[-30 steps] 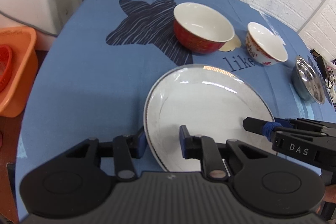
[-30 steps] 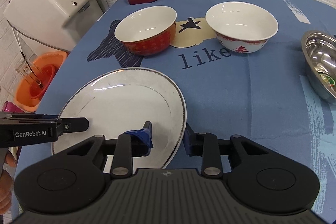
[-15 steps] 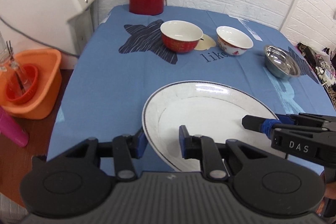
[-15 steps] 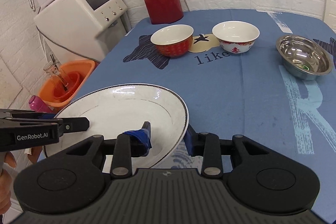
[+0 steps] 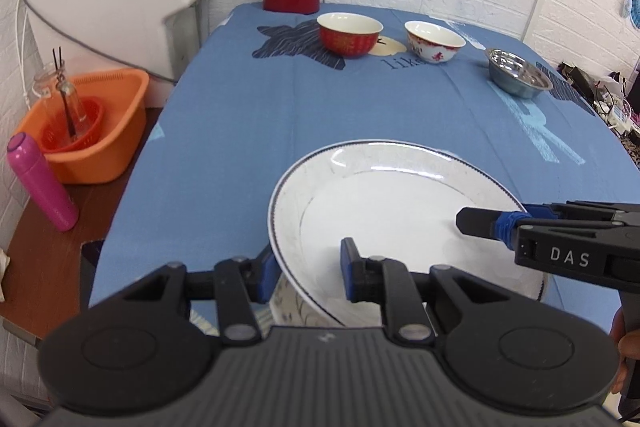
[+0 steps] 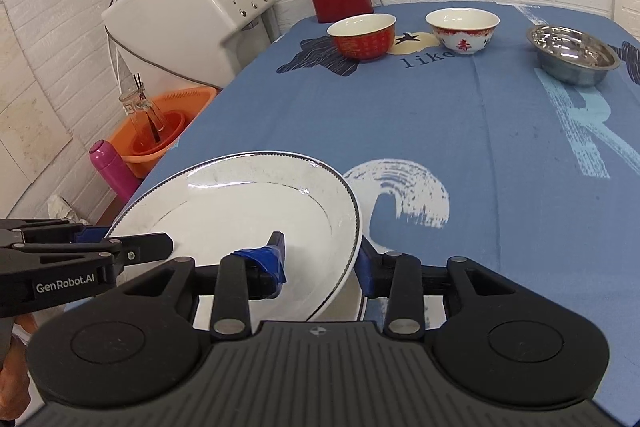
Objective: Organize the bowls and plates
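presently we find both claws clamped on the white plate — left gripper on its left rim, right gripper opposite — held level above a second plate.

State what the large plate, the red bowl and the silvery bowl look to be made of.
Large plate: likely glazed ceramic, white and glossy with a dark rim line and highlights.
Red bowl: probably glazed ceramic, shiny red outside, cream inside.
Silvery bowl: seemingly polished stainless steel, with mirror-like reflections.
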`<state>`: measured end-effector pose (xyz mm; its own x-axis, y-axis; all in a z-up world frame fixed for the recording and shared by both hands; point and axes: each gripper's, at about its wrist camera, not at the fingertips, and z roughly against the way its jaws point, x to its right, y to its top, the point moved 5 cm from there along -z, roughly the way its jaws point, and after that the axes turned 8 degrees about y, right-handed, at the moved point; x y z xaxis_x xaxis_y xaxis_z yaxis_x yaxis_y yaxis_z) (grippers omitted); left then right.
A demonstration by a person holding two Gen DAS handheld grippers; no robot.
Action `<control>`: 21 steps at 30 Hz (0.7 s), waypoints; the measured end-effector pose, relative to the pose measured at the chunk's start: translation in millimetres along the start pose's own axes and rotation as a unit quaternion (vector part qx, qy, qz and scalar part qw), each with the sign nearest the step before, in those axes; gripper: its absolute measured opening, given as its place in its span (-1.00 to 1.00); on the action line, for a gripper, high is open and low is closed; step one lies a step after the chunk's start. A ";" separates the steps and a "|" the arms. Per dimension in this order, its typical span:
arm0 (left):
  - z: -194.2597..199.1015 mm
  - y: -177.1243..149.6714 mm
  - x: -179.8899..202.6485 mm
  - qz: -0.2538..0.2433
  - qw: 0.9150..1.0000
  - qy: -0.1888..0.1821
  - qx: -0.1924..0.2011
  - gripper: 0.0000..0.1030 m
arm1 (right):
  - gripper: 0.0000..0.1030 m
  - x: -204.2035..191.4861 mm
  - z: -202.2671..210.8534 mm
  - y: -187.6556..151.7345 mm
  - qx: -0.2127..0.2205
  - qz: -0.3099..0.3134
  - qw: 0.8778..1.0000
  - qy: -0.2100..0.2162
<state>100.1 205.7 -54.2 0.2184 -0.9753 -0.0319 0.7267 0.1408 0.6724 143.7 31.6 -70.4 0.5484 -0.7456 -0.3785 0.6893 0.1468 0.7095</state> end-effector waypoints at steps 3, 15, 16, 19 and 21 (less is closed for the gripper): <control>2.2 -9.8 -3.4 0.000 1.000 0.004 0.006 -0.69 | -0.57 -3.7 -2.2 -9.5 -0.005 -0.003 1.000 0.007; -3.9 -26.4 -7.9 0.015 0.999 -0.028 -0.014 -0.31 | -0.56 -1.4 -1.6 -16.0 -0.020 -0.018 0.999 0.025; -3.0 -26.7 -7.1 0.018 0.999 -0.042 -0.018 0.06 | -0.56 0.5 -0.9 -15.4 -0.020 -0.026 0.999 0.028; 3.5 -28.1 -6.1 0.020 0.998 -0.053 -0.017 0.10 | -0.56 5.6 4.6 -13.3 -0.007 -0.049 0.998 0.032; 7.3 -28.5 -8.1 0.019 0.998 -0.053 -0.015 0.10 | -0.55 6.4 7.2 -11.7 -0.006 -0.054 0.998 0.035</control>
<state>72.8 208.3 -67.7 0.1774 -0.9815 0.0721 0.7388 0.1812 0.6491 135.8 20.4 -76.9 0.5020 -0.7097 -0.4943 0.7520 0.0758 0.6548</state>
